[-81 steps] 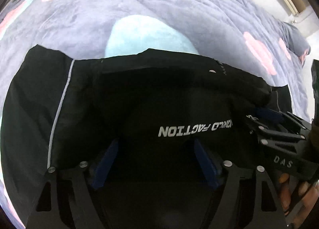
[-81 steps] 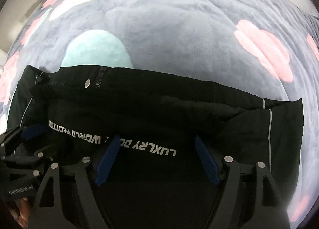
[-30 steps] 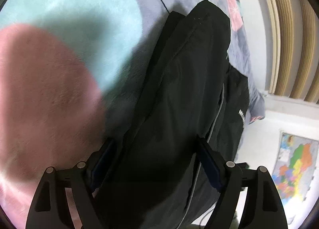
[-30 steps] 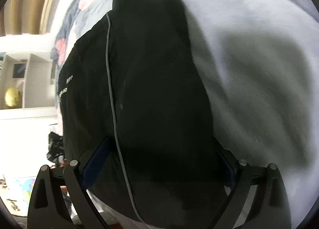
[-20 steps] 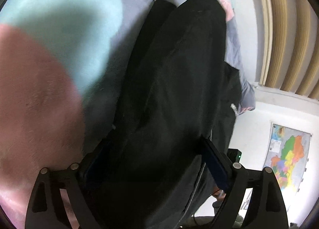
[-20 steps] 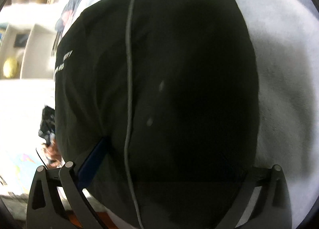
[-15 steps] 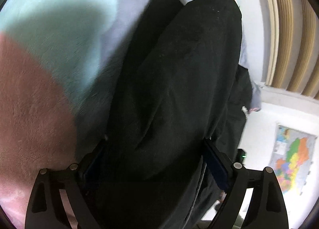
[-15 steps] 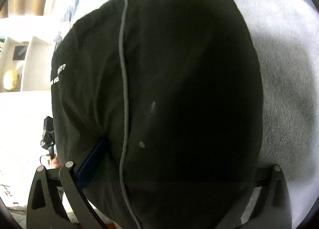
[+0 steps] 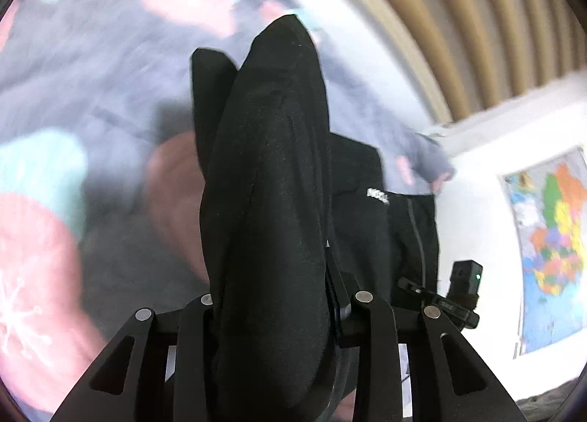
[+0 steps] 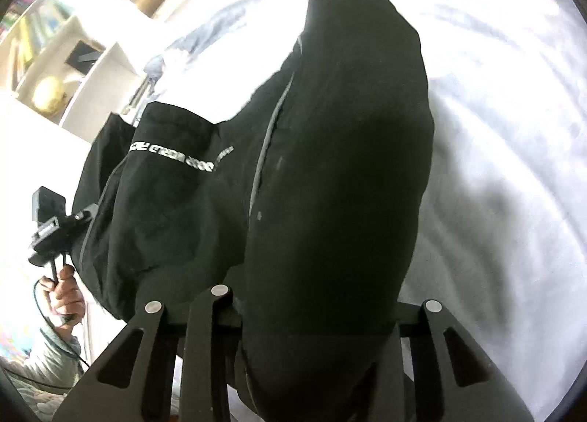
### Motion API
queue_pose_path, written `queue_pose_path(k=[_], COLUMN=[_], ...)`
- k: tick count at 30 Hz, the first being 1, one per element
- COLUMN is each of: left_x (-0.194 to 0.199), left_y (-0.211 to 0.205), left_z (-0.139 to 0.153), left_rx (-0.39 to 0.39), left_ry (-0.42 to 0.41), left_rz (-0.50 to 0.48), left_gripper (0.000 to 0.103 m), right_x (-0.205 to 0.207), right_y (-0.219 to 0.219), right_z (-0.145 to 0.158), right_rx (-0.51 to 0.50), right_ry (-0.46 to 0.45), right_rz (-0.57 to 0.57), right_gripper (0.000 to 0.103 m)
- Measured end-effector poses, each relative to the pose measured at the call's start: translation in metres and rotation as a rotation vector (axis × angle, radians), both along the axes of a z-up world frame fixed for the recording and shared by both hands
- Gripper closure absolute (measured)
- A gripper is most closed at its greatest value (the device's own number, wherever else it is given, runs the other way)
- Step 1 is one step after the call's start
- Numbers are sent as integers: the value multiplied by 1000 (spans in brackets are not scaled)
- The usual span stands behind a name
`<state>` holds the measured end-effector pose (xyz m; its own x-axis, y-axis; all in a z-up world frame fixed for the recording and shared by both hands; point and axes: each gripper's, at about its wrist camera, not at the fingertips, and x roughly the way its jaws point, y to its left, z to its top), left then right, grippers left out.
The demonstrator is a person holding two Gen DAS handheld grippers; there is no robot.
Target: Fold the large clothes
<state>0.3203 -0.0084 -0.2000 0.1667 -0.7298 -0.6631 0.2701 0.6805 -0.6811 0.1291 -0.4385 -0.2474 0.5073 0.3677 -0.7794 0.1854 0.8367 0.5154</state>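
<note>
The left gripper (image 9: 271, 308) had just closed, clamping one end of a black garment (image 9: 271, 172). The garment hung between both grippers above a flowered blanket (image 9: 91, 84). The right gripper (image 10: 315, 315) had likewise just clamped the other end.

The garment (image 9: 271, 179) is black, with thin grey piping and a line of white lettering across it. The blanket (image 9: 91, 66) beneath is grey-blue, patterned with pink blobs and pale turquoise patches. Both tool frames, the left tool (image 9: 271, 306) and the right tool (image 10: 315, 297), are black with silver rivets. The wall map (image 9: 550, 238) is multicoloured: orange, yellow, green, blue. The curtain (image 9: 458, 18) is tan-striped.
</note>
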Motion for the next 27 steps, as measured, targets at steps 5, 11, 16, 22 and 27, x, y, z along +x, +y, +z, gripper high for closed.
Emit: queue_pose_path(k=[5, 11, 16, 22, 27], left_x=[-25, -29, -17, 1, 16], left_y=[-49, -107, -182, -249, -240], left_z=[59, 87, 59, -17, -94], left_rx=[-62, -125, -115, 13, 177], left_ry=[-117, -182, -133, -20, 151], left_rz=[-81, -181, -250, -291, -209], left_gripper=[68, 68, 68, 68, 52], right_x=[-36, -76, -91, -82, -111], right_y=[-35, -110, -176, -221, -269], right_z=[58, 110, 102, 24, -43], right_rx=[-67, -154, -205, -150, 43], right_ry=[-81, -121, -60, 87, 219], right_rz=[-19, -95, -190, -332, -555], right_gripper=[67, 67, 67, 65, 34])
